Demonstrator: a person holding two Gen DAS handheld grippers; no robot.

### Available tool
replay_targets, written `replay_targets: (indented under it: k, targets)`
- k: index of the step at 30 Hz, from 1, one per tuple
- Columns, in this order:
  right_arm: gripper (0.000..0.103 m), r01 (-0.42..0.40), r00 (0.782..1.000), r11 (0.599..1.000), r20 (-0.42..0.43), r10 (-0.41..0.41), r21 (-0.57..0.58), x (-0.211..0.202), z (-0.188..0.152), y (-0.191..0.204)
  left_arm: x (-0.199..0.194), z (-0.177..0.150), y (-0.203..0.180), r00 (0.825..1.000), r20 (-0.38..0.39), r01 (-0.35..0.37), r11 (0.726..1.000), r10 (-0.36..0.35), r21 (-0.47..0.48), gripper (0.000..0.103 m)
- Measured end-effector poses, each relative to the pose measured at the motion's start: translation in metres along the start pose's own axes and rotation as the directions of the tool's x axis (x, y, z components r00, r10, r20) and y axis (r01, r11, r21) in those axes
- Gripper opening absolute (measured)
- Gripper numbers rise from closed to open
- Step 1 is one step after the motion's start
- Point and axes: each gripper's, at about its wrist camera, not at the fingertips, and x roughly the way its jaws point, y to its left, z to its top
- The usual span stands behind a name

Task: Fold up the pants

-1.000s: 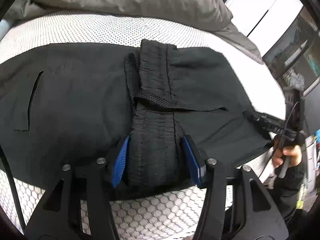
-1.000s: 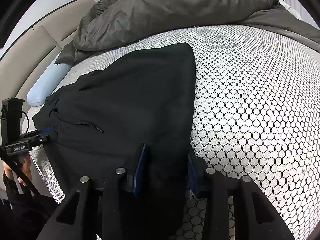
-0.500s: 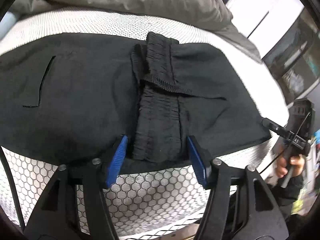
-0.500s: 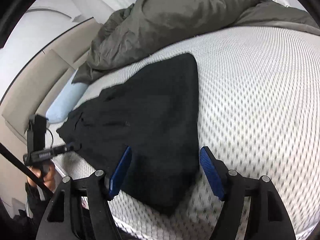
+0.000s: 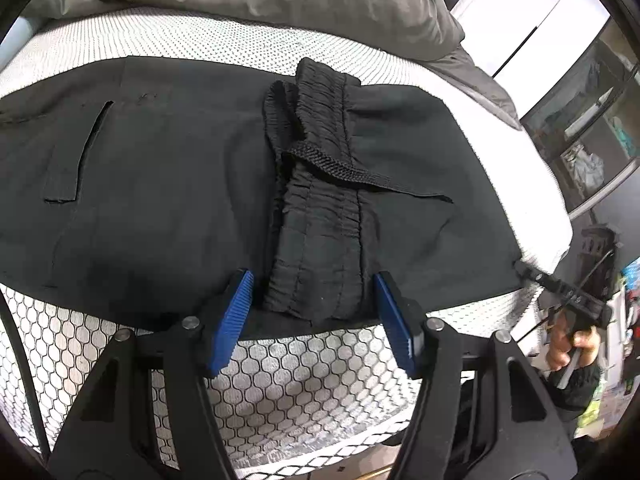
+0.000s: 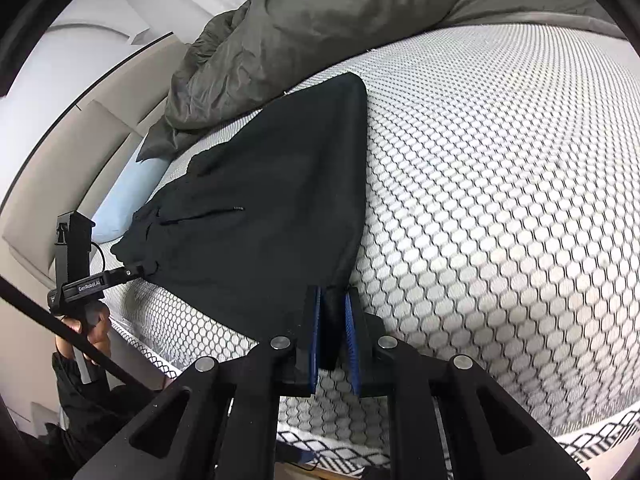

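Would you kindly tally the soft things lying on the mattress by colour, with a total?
Black: 1, the pants, spread flat with the waistband end folded over.
Grey: 1, the rumpled duvet at the far side.
Light blue: 1, the pillow beside the headboard.
Total: 3

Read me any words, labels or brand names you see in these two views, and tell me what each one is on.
"GenRobot.AI": white label on the side of the left gripper, seen in the right wrist view.
Colourful items at the left wrist view's right edge: too blurred to read.
Pants: no readable text.
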Motion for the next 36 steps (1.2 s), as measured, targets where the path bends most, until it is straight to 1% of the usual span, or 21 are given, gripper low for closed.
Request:
replay_targets:
  k: [1, 3, 5, 6, 7, 8, 10, 13, 15, 17, 19, 21, 22, 23, 24, 25, 27, 28, 29, 32, 36]
  targets:
    - [0.011, 0.008, 1.000, 1.000, -0.006, -0.008, -0.001, -0.002, -0.001, 0.000, -0.005, 0.001, 0.003, 0.999, 0.006, 0.036, 0.999, -0.036, -0.016, 0.059]
    - [0.021, -0.013, 1.000, 1.000, 0.027, 0.012, 0.008, -0.011, 0.001, -0.001, -0.014, 0.004, 0.006, 0.996, 0.032, 0.083, 0.996, -0.082, -0.036, 0.059]
    - [0.057, -0.001, 0.997, 1.000, 0.075, -0.001, 0.024, -0.023, 0.007, -0.003, -0.023, 0.011, 0.010, 0.991, 0.082, 0.108, 0.992, -0.103, -0.058, 0.059]
    - [0.064, -0.005, 0.992, 0.999, 0.124, 0.000, 0.036, -0.029, 0.014, -0.005, -0.024, 0.017, 0.011, 0.991, 0.094, 0.107, 0.992, -0.100, -0.069, 0.060]
    - [0.074, -0.010, 0.989, 0.999, 0.149, 0.003, 0.042, -0.031, 0.021, -0.006, -0.022, 0.022, 0.011, 0.991, 0.093, 0.100, 0.992, -0.093, -0.074, 0.060]
    - [0.077, -0.003, 0.988, 0.999, 0.155, -0.004, 0.044, -0.030, 0.029, -0.007, -0.018, 0.030, 0.010, 0.992, 0.093, 0.087, 0.993, -0.079, -0.082, 0.060]
    - [0.079, 0.005, 0.989, 0.999, 0.146, -0.013, 0.051, -0.018, 0.047, -0.008, -0.005, 0.047, 0.007, 0.995, 0.082, 0.057, 0.994, -0.049, -0.096, 0.060]
    - [0.080, 0.017, 0.995, 0.998, 0.097, -0.023, 0.062, 0.010, 0.070, -0.013, 0.016, 0.067, 0.008, 0.998, 0.060, 0.044, 0.991, -0.036, -0.128, 0.060]
    - [0.080, 0.022, 0.998, 0.997, 0.053, -0.026, 0.073, 0.029, 0.085, -0.018, 0.027, 0.077, 0.011, 0.999, 0.034, 0.009, 0.991, -0.005, -0.130, 0.060]
    - [0.080, -0.004, 1.000, 0.999, 0.019, 0.003, 0.052, 0.046, 0.099, -0.020, 0.042, 0.090, 0.014, 1.000, 0.008, -0.009, 0.991, 0.010, -0.137, 0.060]
    - [0.080, 0.013, 1.000, 1.000, -0.009, -0.013, 0.011, 0.062, 0.114, -0.018, 0.055, 0.097, 0.019, 1.000, -0.013, -0.009, 0.988, 0.007, -0.154, 0.060]
    - [0.079, 0.001, 1.000, 1.000, -0.028, -0.001, -0.012, 0.074, 0.127, -0.019, 0.061, 0.100, 0.020, 1.000, -0.009, -0.006, 0.989, 0.005, -0.149, 0.059]
    - [0.071, -0.002, 1.000, 1.000, -0.031, 0.001, -0.027, 0.078, 0.131, -0.017, 0.061, 0.101, 0.020, 1.000, -0.005, -0.006, 0.989, 0.005, -0.147, 0.056]
    - [0.051, 0.006, 0.999, 0.999, -0.036, -0.008, -0.042, 0.082, 0.132, -0.015, 0.060, 0.100, 0.021, 1.000, -0.002, -0.011, 0.990, 0.010, -0.142, 0.050]
    - [0.042, 0.012, 0.999, 0.998, -0.052, -0.015, -0.062, 0.087, 0.133, -0.012, 0.061, 0.100, 0.022, 1.000, 0.002, -0.013, 0.990, 0.013, -0.144, 0.048]
    - [0.028, -0.004, 0.998, 0.997, -0.069, -0.001, -0.071, 0.091, 0.134, -0.010, 0.063, 0.100, 0.023, 1.000, 0.005, -0.013, 0.990, 0.014, -0.142, 0.046]
    - [0.020, 0.028, 0.998, 0.992, -0.052, -0.035, -0.125, 0.093, 0.136, -0.002, 0.067, 0.102, 0.022, 1.000, 0.016, -0.020, 0.991, 0.022, -0.130, 0.042]
    - [0.013, 0.042, 0.998, 0.987, -0.029, -0.047, -0.152, 0.091, 0.139, 0.002, 0.069, 0.102, 0.021, 1.000, 0.017, -0.023, 0.991, 0.025, -0.131, 0.039]
    - [0.010, 0.046, 0.999, 0.985, -0.014, -0.049, -0.165, 0.089, 0.143, 0.005, 0.071, 0.103, 0.020, 1.000, 0.017, -0.018, 0.992, 0.020, -0.129, 0.036]
    - [0.009, 0.098, 0.995, 0.971, 0.030, -0.094, -0.217, 0.092, 0.161, 0.015, 0.072, 0.104, 0.018, 0.999, 0.025, -0.017, 0.992, 0.021, -0.126, 0.036]
    - [0.010, 0.121, 0.991, 0.965, -0.022, -0.130, -0.233, 0.113, 0.163, 0.010, 0.071, 0.102, 0.019, 0.999, 0.030, -0.011, 0.991, 0.016, -0.135, 0.036]
